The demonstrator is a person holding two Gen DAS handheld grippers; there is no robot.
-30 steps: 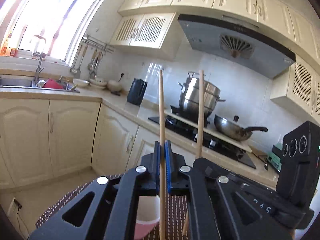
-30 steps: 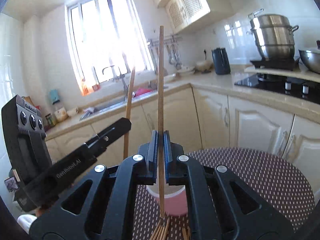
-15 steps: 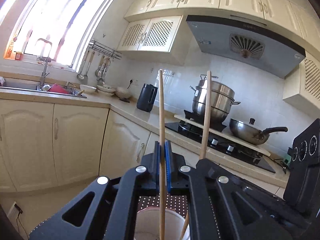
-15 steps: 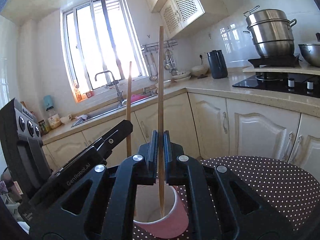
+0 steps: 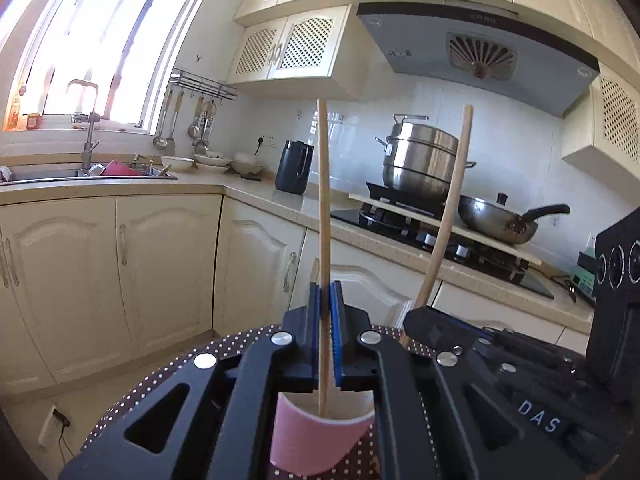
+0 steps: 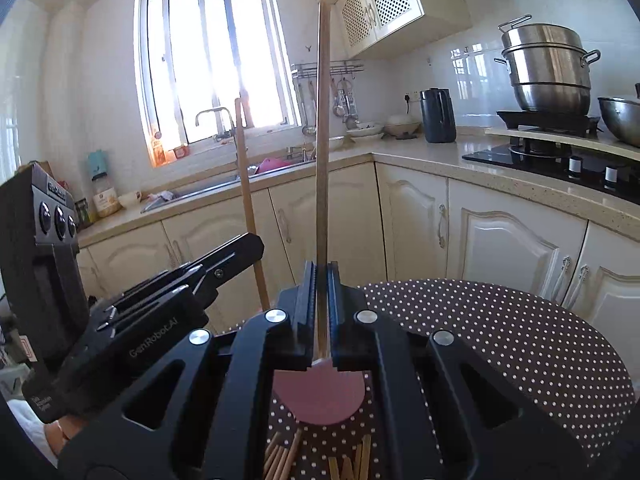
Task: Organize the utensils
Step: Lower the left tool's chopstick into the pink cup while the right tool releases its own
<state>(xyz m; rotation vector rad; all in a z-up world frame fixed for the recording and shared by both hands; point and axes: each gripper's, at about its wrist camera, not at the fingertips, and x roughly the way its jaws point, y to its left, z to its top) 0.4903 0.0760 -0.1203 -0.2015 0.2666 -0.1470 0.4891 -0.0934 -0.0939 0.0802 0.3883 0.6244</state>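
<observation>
Wooden chopstick [image 5: 325, 264] upright, clamped between left gripper [image 5: 326, 344] fingers, tip inside pink cylindrical cup [image 5: 316, 436] | second wooden chopstick [image 6: 322, 168] clamped by right gripper [image 6: 321, 312] above same cup | loose chopsticks [image 6: 282, 458] on polka-dot bench [image 6: 500, 332], near edge.

The pink cup [image 6: 319, 396] is mostly hidden behind the right gripper [image 6: 319, 304], so the stick's [image 6: 322, 160] bottom end cannot be seen. Below the cup, loose sticks [image 6: 280, 458] are cut off by the picture's edge. In the left view, the gripper [image 5: 326, 336] covers the cup's [image 5: 316, 440] sides.
</observation>
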